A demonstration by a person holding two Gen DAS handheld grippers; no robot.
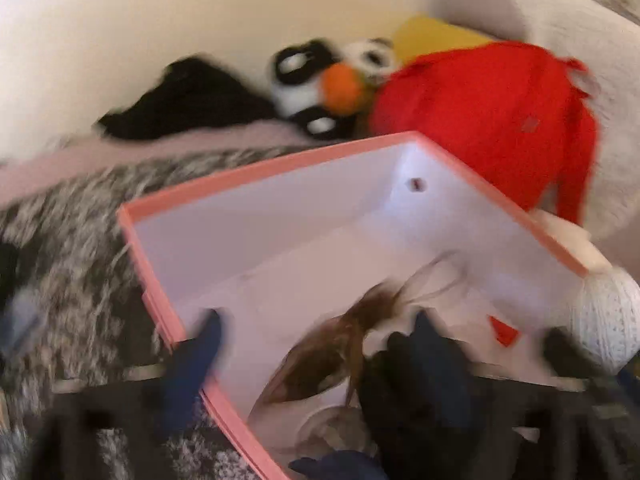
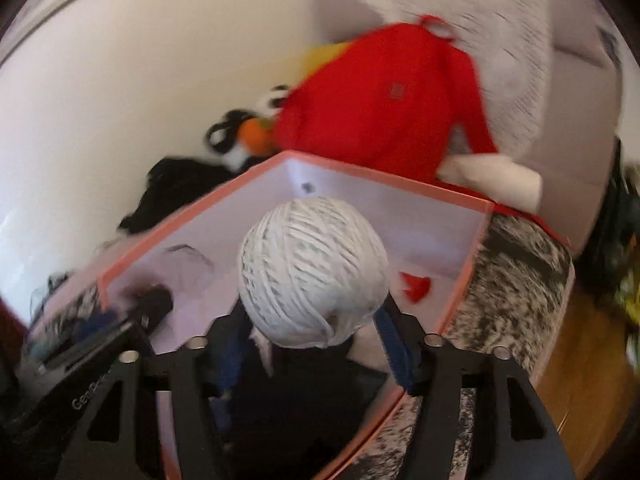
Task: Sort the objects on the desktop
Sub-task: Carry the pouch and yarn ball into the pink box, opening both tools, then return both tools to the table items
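A pink box with a white inside (image 1: 256,176) (image 2: 200,204) lies open on a mottled grey blanket. My right gripper (image 2: 312,320) is shut on a white ball of string (image 2: 314,268) and holds it over the box; the ball also shows in the left wrist view (image 1: 604,320). My left gripper (image 1: 320,332) is open over the box's near edge, one finger outside the wall. Brown feathers (image 1: 332,344) lie between its fingers in the box, not gripped. A small red piece (image 2: 416,286) (image 1: 505,330) lies on the box floor.
A red backpack (image 1: 480,120) (image 2: 384,100), a panda plush with an orange ball (image 1: 340,84), black cloth (image 1: 192,100) and a yellow thing (image 1: 424,34) lie behind the box by the wall. A white pillow (image 2: 460,40) stands at the back right. Wooden floor (image 2: 580,360) is to the right.
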